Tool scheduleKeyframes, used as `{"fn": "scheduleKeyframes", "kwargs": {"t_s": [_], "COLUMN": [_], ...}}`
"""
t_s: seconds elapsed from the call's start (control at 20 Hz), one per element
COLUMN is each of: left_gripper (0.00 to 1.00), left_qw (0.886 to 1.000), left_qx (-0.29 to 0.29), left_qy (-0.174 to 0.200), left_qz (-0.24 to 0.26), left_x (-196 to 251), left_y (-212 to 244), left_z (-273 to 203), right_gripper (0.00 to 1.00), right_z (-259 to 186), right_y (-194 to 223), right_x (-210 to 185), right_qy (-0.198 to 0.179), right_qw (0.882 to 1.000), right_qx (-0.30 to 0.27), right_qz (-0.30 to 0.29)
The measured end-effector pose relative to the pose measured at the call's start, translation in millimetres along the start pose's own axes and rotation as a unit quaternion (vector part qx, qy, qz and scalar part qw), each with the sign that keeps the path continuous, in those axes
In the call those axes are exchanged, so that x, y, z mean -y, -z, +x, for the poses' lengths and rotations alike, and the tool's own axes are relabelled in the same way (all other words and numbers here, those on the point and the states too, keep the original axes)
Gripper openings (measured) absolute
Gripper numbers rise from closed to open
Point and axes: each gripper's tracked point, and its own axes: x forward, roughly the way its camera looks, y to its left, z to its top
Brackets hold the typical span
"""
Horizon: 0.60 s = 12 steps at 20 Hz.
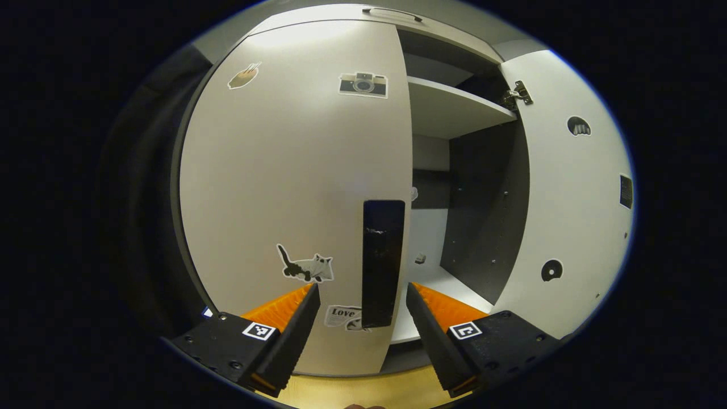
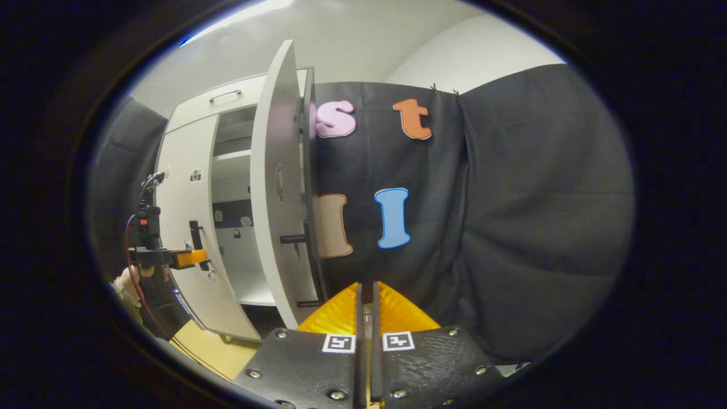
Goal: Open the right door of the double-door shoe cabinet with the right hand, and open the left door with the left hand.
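The left door (image 1: 295, 170) of the white shoe cabinet stands closed, with several stickers on it. Its black vertical handle (image 1: 383, 261) lies in line with the gap of my left gripper (image 1: 362, 289), which is open with a finger on either side. The right door (image 1: 568, 199) is swung wide open. In the right gripper view the open right door (image 2: 278, 187) shows edge-on, its dark handle (image 2: 295, 238) sticking out. My right gripper (image 2: 366, 285) is shut on nothing, apart from that door and to its right. The left gripper (image 2: 173, 258) hovers at the left door's handle (image 2: 196, 236).
Inside the cabinet are a white shelf (image 1: 454, 108), a dark side wall (image 1: 483, 210) and a small object (image 1: 420, 258) on the bottom board. A drawer with a handle (image 1: 392, 12) sits above. Yellow floor (image 1: 363, 392) lies below. A hand (image 2: 133, 278) holds the left gripper.
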Motion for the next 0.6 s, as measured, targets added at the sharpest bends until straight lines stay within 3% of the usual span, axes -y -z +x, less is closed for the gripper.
{"fn": "scheduleKeyframes", "kwargs": {"t_s": [0.3, 0.6], "left_gripper": [0.95, 0.93], "left_qw": [1.0, 0.999], "left_qx": [0.007, 0.002], "left_qy": [-0.001, -0.04], "left_qz": [0.001, 0.015], "left_x": [5, 1], "left_y": [-5, -3], "left_z": [15, 19], "right_gripper": [0.03, 0.03], "right_z": [1, 9], "right_y": [8, 12], "right_x": [6, -3], "right_qy": [0.017, 0.01], "right_qw": [1.0, 1.0], "right_qx": [-0.014, -0.023], "right_qz": [0.004, -0.014]}}
